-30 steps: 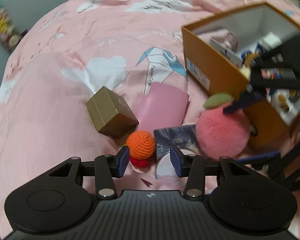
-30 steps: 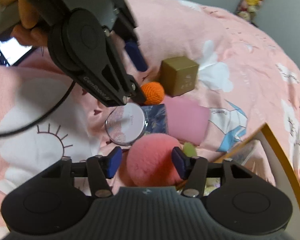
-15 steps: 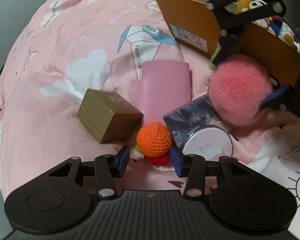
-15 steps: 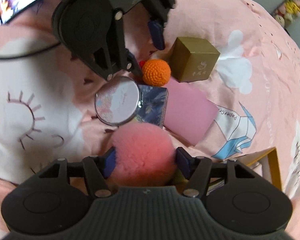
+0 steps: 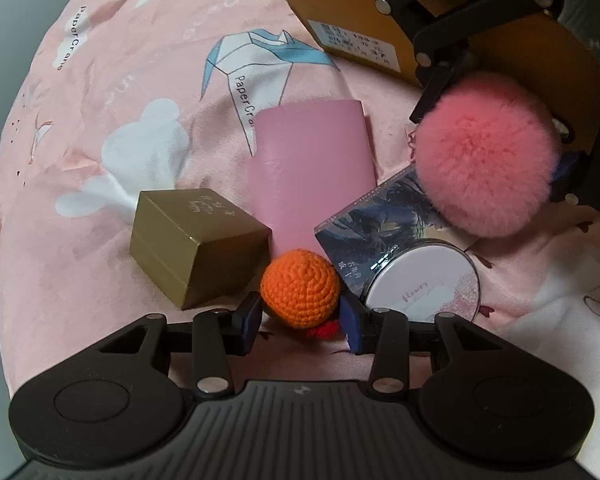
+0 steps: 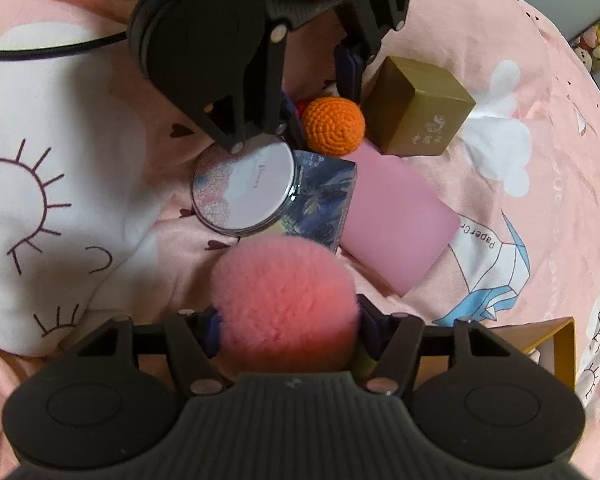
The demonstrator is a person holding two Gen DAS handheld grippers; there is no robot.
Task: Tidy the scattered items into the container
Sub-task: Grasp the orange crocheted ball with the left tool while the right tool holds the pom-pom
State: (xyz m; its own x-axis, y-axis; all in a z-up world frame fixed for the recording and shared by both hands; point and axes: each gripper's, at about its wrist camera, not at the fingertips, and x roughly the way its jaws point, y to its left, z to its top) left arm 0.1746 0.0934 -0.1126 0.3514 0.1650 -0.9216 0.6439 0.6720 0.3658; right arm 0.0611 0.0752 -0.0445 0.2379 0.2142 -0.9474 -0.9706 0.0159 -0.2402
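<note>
My left gripper [image 5: 300, 320] is closing its jaws around the orange crochet ball [image 5: 300, 294] lying on the bed [image 5: 100, 120], between the gold box [image 5: 198, 246] and round compact [image 5: 422, 280]. My right gripper [image 6: 288, 330] is pinching the pink pompom [image 6: 286, 300], near the orange container [image 5: 500, 40].

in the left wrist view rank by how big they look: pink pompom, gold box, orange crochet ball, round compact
1. pink pompom
2. gold box
3. round compact
4. orange crochet ball
Pompom and box look close; fisheye nearness makes that pair unsure.
</note>
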